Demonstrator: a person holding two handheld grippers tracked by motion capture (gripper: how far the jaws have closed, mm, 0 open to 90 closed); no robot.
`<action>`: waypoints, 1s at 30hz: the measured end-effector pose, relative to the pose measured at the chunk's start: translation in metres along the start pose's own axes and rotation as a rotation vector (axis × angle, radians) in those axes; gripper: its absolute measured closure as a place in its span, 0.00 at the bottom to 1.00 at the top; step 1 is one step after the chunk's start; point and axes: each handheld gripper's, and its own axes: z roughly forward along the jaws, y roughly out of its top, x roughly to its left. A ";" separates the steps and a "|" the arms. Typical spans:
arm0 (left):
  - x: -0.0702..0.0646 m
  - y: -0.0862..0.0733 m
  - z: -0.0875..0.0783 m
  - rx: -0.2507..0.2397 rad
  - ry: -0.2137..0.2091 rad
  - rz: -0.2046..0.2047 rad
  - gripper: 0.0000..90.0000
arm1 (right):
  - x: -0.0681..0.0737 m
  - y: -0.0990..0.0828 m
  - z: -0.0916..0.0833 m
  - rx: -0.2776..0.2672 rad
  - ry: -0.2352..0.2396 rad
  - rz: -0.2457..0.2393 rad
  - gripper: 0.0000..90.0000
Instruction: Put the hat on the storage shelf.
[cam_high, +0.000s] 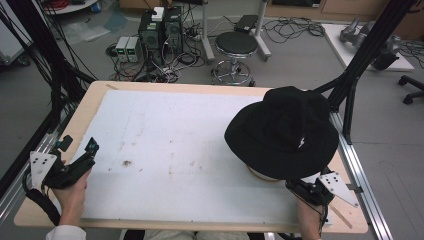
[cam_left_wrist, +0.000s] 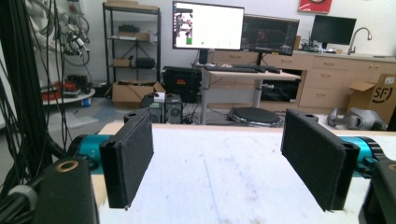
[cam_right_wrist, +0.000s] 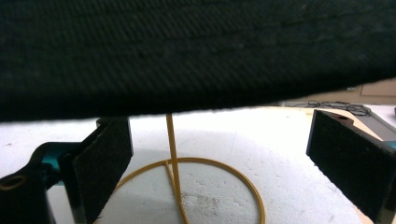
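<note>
A black wide-brimmed hat (cam_high: 285, 130) rests on a thin gold wire stand (cam_right_wrist: 170, 140) at the right of the table. The stand's ring base (cam_right_wrist: 252, 191) lies on the white foam sheet (cam_high: 175, 140). My right gripper (cam_right_wrist: 224, 154) is at the near right edge, low under the brim (cam_right_wrist: 187, 56). It is open, and the stand's rod rises farther off between the jaws without touching them. My left gripper (cam_high: 78, 145) is held at the table's left edge, far from the hat. Its jaws stand wide open over bare foam (cam_left_wrist: 219, 186) with nothing between them.
The foam sheet covers most of the wooden table (cam_high: 95, 95) and has a few brown stains (cam_high: 126, 163). Black frame posts (cam_high: 360, 55) rise at the far right and cables hang at the left. A stool (cam_high: 236, 45) and computer boxes (cam_high: 160, 30) stand on the floor beyond.
</note>
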 end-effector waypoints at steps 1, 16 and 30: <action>0.001 -0.002 -0.001 0.001 0.003 -0.003 0.28 | 0.000 0.000 0.000 -0.003 0.002 -0.005 0.07; 0.008 -0.029 -0.001 0.063 -0.004 0.000 0.26 | -0.002 0.000 -0.002 -0.008 -0.004 0.025 0.07; 0.005 -0.035 -0.007 0.071 -0.004 0.007 0.26 | -0.003 -0.002 -0.001 -0.017 -0.007 0.037 0.07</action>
